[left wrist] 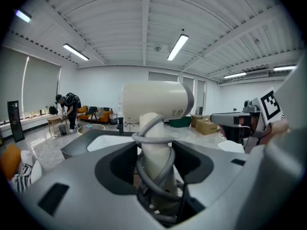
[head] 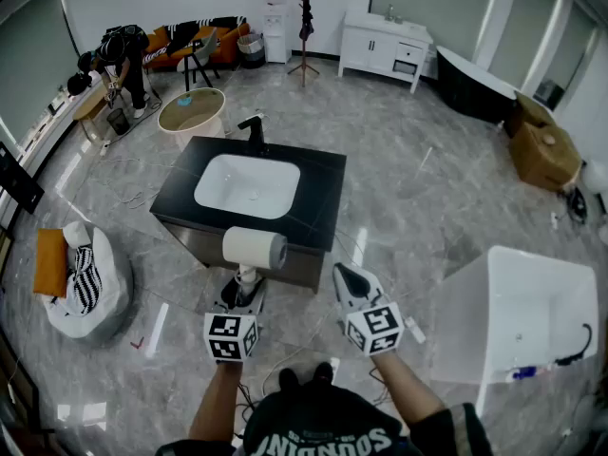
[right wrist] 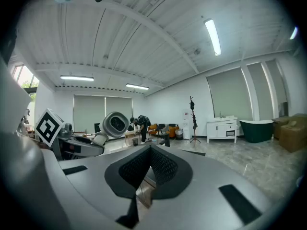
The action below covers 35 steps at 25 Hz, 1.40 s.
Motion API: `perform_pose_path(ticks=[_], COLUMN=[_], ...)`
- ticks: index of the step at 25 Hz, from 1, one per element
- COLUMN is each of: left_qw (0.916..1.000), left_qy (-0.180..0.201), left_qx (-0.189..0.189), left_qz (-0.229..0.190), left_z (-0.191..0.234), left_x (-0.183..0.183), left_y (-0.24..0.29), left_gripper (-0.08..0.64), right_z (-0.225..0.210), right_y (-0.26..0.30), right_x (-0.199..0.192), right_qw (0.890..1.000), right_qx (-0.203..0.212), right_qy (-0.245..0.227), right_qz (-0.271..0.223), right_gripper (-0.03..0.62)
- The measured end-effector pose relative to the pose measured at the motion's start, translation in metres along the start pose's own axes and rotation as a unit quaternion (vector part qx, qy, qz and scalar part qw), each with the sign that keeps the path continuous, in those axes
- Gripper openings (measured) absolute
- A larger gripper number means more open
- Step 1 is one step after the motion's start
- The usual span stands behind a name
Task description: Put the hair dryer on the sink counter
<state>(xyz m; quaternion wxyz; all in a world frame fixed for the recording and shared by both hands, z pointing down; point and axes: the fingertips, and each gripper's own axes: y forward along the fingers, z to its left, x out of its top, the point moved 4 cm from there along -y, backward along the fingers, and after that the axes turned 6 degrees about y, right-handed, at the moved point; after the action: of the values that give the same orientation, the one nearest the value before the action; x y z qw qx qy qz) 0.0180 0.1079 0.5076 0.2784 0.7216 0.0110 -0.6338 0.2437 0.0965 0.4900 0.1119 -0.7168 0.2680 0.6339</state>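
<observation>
left gripper (left wrist: pixel 154 176): clamped on the hair dryer's handle, jaws standing wide around it.
hair dryer (left wrist: pixel 154 101): upright in the left jaws, barrel above their tips, held in the air and not yet set down.
cord (left wrist: pixel 152 139): wound in loops round the handle, with some loops lying between the jaws.
sink counter (head: pixel 318 183): ahead of the left gripper and lower; its basin (head: pixel 247 186) lies straight ahead of the jaws.
right gripper (right wrist: pixel 145 174): to the right of the left one and apart from it, jaws closed together with nothing between them.
risk, grip: the pads probably bear partly on cord, so the top-heavy dryer may pivot or slip.
risk, placing: the round barrel may roll into the basin, or off the near edge if set down too close to it.
risk, release: a loose loop may catch a jaw and drag the dryer back.
</observation>
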Motion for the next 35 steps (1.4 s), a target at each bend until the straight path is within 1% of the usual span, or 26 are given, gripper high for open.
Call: perform_pose_path(ticks=[3, 7, 11, 17, 21, 24, 28, 35], left_qw=[1.0, 0.9999, 0.9998, 0.9995, 0.9996, 0.9997, 0.9997, 0.9998], left_qy=[-0.002, -0.009, -0.015, -0.021, -0.018, -0.017, -0.017, -0.016], left_qx=[0.004, 0.011, 0.015, 0.021, 0.021, 0.018, 0.017, 0.002], left_qz=[0.001, 0.007, 0.004, -0.003, -0.003, -0.006, -0.009, -0.01], left_z=[-0.01, -0.023, -0.03, -0.03, -0.024, -0.011, 0.018, 0.092], left_x=[-0.001, -0.006, -0.005, -0.001, 0.001, 0.002, -0.001, -0.005], left_y=[0.001, 0.003, 0.007, 0.012, 0.014, 0.016, 0.018, 0.018], left_gripper=[0.219, 0.219, 0.219, 0.219, 0.219, 0.219, 0.219, 0.219], right_z=[-0.007, -0.023, -0.033, -0.042, -0.042, -0.037, -0.023, 0.025], right_y=[-0.007, -0.015, -0.018, -0.014, -0.007, 0.007, 0.031, 0.09], right_x=[0.002, -0.008, -0.012, -0.013, -0.012, -0.016, -0.019, -0.01], right_qw=[1.0, 1.0, 1.0, 0.999, 0.999, 0.999, 0.999, 0.999], right_qx=[0.006, 0.011, 0.019, 0.027, 0.028, 0.025, 0.02, 0.012], right_qy=[0.01, 0.012, 0.018, 0.018, 0.021, 0.024, 0.031, 0.028], right_qz=[-0.001, 0.002, 0.005, 0.012, 0.012, 0.017, 0.023, 0.025], right_gripper=[0.0, 0.0, 0.0, 0.0, 0.0, 0.0, 0.0, 0.0])
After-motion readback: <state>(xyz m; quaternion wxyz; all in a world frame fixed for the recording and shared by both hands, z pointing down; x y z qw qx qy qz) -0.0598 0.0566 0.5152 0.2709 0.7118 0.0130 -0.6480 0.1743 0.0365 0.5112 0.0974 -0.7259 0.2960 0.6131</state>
